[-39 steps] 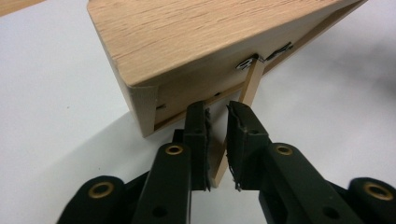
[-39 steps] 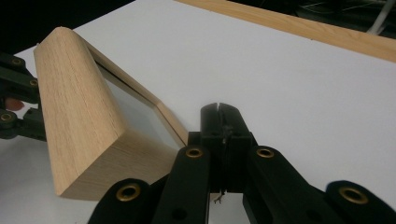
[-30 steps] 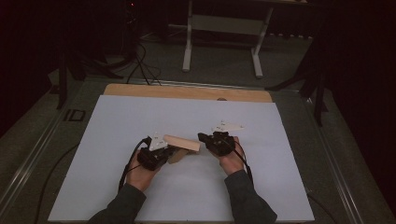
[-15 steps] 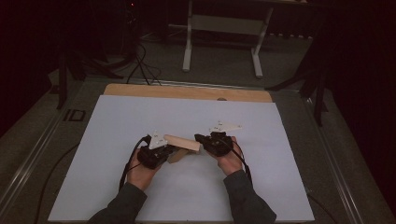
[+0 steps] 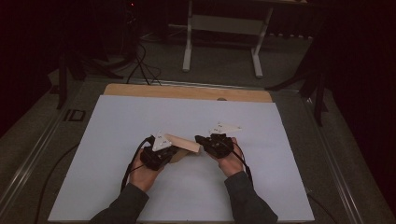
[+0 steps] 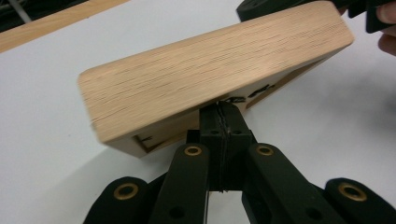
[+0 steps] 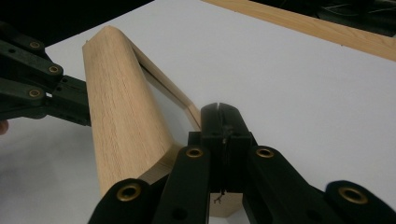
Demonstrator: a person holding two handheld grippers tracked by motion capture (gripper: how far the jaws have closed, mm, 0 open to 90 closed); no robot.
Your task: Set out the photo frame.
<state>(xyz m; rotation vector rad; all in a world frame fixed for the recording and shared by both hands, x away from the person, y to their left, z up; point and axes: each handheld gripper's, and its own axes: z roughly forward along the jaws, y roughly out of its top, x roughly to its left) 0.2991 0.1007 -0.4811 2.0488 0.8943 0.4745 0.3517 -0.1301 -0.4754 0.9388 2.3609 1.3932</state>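
In the high view the wooden piece [image 5: 183, 143] sits near the middle of the bench [image 5: 116, 121], between the two hands and raised off the white sheet; it is small there and partly covered by the left claw [image 5: 173, 150] and its grey three-cornered plate, so its full outline cannot be made out. The left gripper view shows it better: the wooden piece [image 6: 215, 74] is pale oak with straight dark grain, a broad flat face and rounded corners, and its underside looks hollowed or framed by a thinner wooden rim, though what lies inside is in shadow, and some dark marks on the rim are too small to read. The left claw [image 6: 219, 112] is pressed together, its tips meeting at the lower edge of the wood; whether a thin lip is caught between them cannot be told. In the right gripper view the wooden piece [image 7: 123, 121] stands on edge, its rounded back toward the camera and a thin frame strip running off behind it. The right claw [image 7: 219, 114] is likewise pressed together, its tips against that strip. The lower end of the wood is hidden behind the claw's black arms. The bench is a white sheet with a bare wooden border at the far edge.
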